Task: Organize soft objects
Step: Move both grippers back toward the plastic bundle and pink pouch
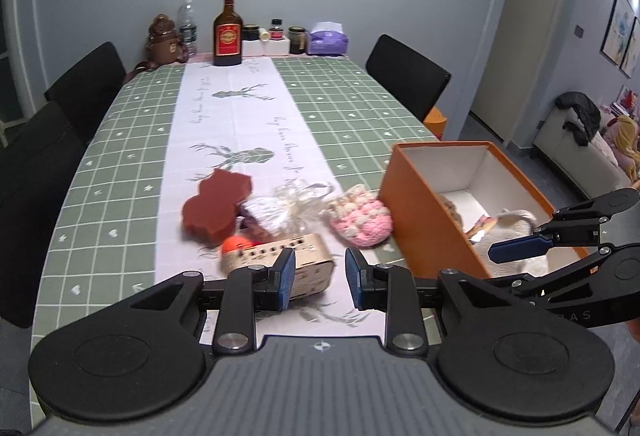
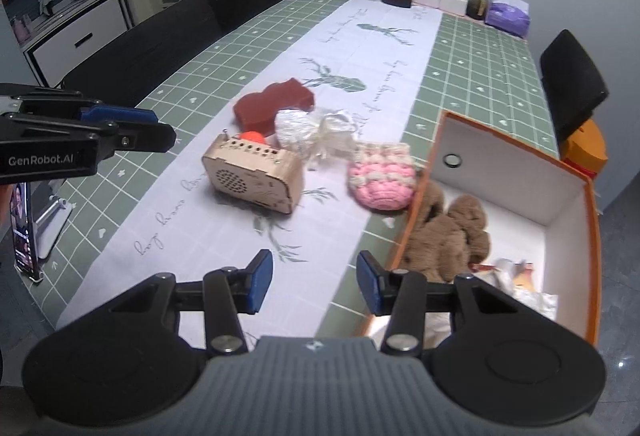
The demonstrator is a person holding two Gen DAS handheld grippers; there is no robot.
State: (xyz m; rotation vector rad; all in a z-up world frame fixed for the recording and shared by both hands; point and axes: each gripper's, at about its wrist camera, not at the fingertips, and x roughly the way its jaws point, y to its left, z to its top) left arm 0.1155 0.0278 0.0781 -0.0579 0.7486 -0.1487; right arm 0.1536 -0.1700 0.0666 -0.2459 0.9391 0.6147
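Blue-padded left gripper [image 1: 317, 278] and right gripper [image 2: 315, 288] hover level, fingers parted, holding nothing.

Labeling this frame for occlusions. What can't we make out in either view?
- Orange ball: right wrist view, mostly hidden behind the wooden radio; left view blurred.
- Contents of orange box: brown plush is clear, but the pale items at the near end are cut off by the right hand-held gripper.
- Jar labels at the table's far end: too small.
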